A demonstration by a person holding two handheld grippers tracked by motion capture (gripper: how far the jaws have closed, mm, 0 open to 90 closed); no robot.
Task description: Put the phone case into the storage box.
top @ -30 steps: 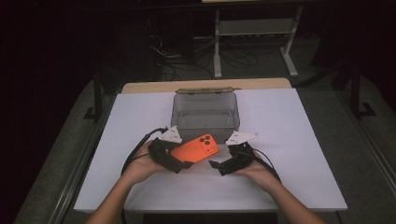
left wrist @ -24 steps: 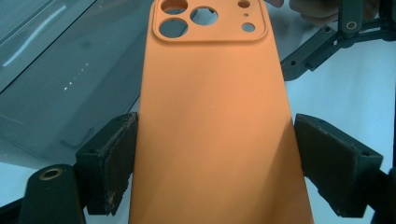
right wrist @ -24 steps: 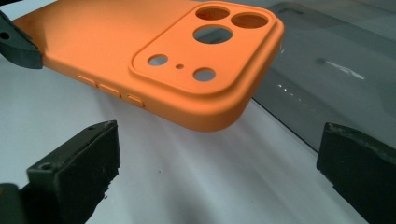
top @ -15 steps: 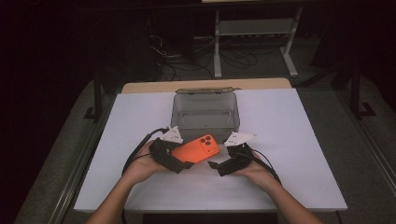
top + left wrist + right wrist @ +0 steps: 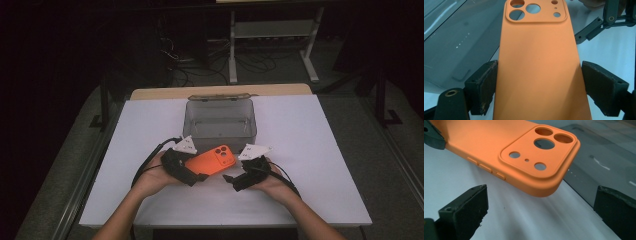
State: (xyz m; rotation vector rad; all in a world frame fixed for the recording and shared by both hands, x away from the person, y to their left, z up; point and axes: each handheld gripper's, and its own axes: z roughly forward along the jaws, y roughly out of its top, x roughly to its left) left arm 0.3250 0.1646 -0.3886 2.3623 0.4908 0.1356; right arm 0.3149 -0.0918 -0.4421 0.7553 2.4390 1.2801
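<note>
An orange phone case (image 5: 214,160) with camera cut-outs is held a little above the white table (image 5: 320,150), back side up. My left gripper (image 5: 199,173) is shut on it: in the left gripper view both pads (image 5: 484,86) press the long edges of the case (image 5: 539,57) near its lower end. My right gripper (image 5: 234,181) stands open just right of the case. In the right gripper view its fingers (image 5: 465,213) are spread wide, and the case's camera corner (image 5: 541,157) hangs ahead of them, apart from both.
A clear, grey-tinted plastic box (image 5: 220,131) stands on the table right behind the case, its lid folded back. The box wall (image 5: 604,157) lies close behind the case's camera end. Bare white tabletop stretches to both sides.
</note>
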